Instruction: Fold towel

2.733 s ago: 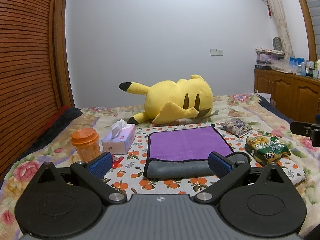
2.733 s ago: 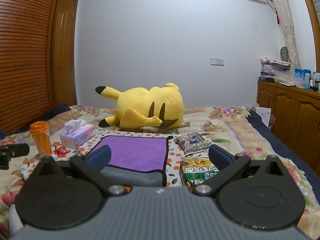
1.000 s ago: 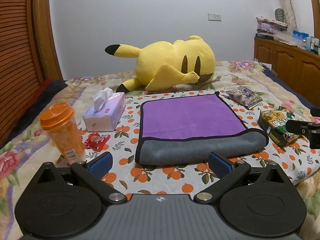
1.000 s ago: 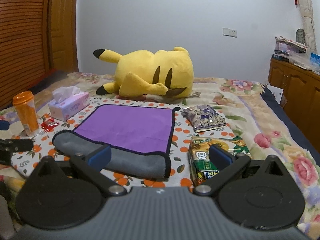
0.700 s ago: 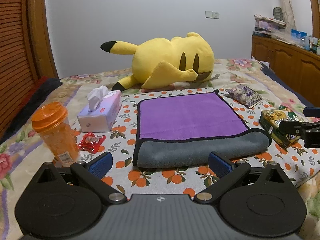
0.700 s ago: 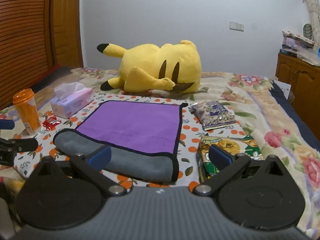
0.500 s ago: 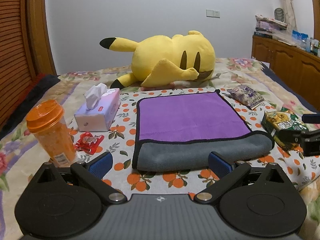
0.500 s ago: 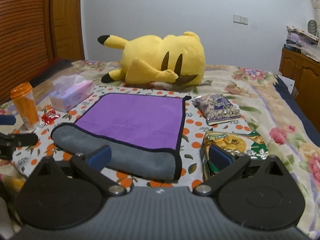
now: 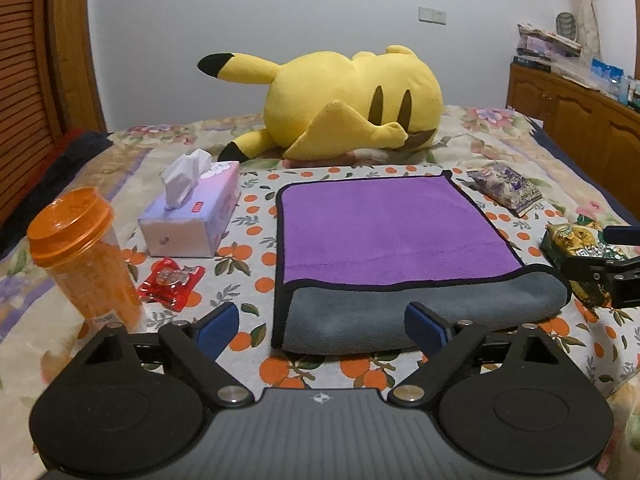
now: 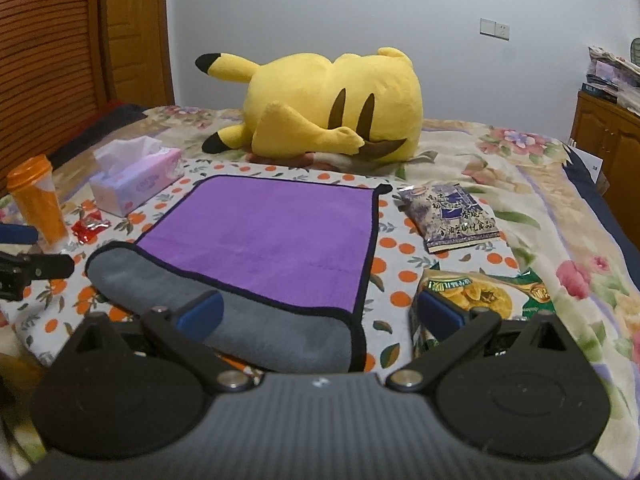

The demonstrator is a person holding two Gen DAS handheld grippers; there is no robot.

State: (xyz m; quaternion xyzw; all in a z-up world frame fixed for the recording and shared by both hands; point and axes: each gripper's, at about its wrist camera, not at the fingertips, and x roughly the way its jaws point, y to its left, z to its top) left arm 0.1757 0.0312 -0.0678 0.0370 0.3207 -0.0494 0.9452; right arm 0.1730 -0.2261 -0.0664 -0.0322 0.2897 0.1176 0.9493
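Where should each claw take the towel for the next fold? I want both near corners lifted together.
Take the towel at its two near corners, on the thick grey rolled edge, coming in low from the near side. That edge stands proud of the bedspread, so a finger can slip under. The left claw and right claw are both open.

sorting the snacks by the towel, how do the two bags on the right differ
The purple snack bag lies farther back, level with the towel's far corner, and is fully in view. The green and yellow snack bag lies nearer, beside the towel's grey rolled edge, partly hidden behind the right claw. Both lie flat on the orange-print cloth, untouched.
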